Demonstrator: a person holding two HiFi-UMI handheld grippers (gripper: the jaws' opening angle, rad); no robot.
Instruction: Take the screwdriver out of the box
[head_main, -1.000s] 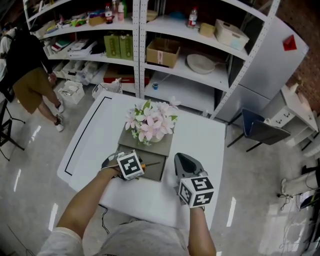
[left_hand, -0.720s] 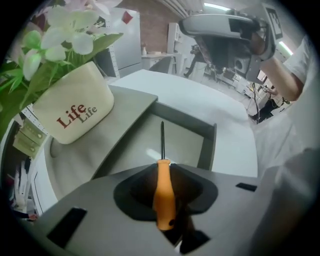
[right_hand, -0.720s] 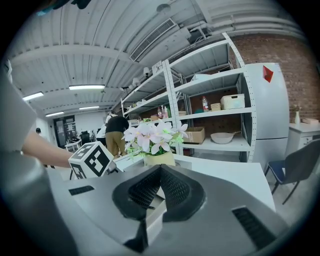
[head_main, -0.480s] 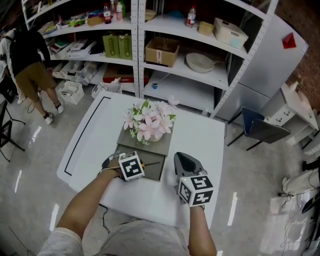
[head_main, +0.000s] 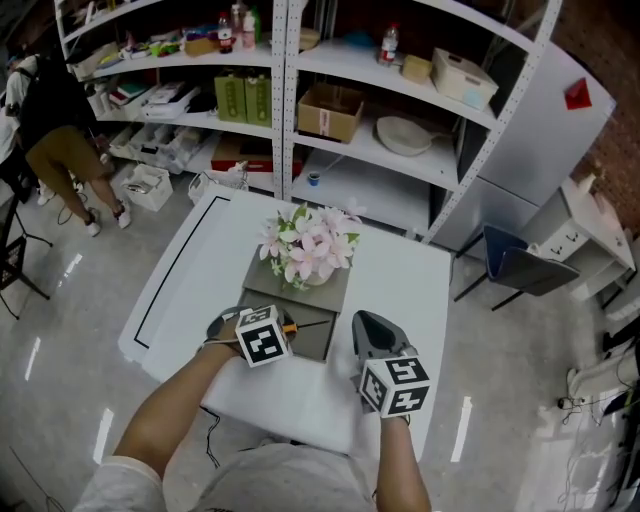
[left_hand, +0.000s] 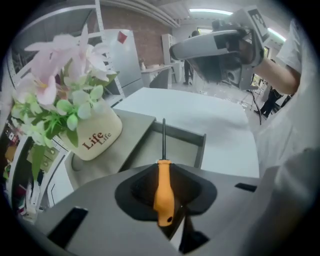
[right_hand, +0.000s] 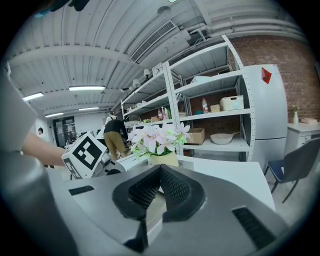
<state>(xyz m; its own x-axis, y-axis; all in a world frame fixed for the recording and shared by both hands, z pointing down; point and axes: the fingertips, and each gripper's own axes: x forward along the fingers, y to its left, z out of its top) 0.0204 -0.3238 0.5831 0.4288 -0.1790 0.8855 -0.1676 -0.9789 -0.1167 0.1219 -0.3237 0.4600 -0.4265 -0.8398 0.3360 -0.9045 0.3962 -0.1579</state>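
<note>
A person stands at the near edge of a white table (head_main: 400, 275) with a two-jaw tong tool in each hand. An open grey box (left_hand: 199, 146) lies near the middle of the table's near side. Just beyond it is a flat grey slab, and on the slab stands a cream pot (left_hand: 95, 136) of pale pink flowers (head_main: 308, 245).

The left gripper (left_hand: 163, 166) is over the left part of the box and points steeply down. Its jaws are closing, and the orange handle of the screwdriver (left_hand: 163, 192) is pinched upright between their dark pads. The thin metal shaft sticks out past the jaw tips, over the open inside of the box. Whether the tip touches the box floor cannot be told.

The right gripper (right_hand: 159, 170) is held over bare table just right of the box, apart from it, and points towards the far side. Its jaws are drawn together until their tips meet, with nothing between them.

Beyond the table are white metal shelves (head_main: 400, 95) loaded with cartons, bottles and a bowl. A dark blue chair (head_main: 520, 262) stands to the right. Another person (head_main: 60, 140) stands far off to the left, by the shelves.
</note>
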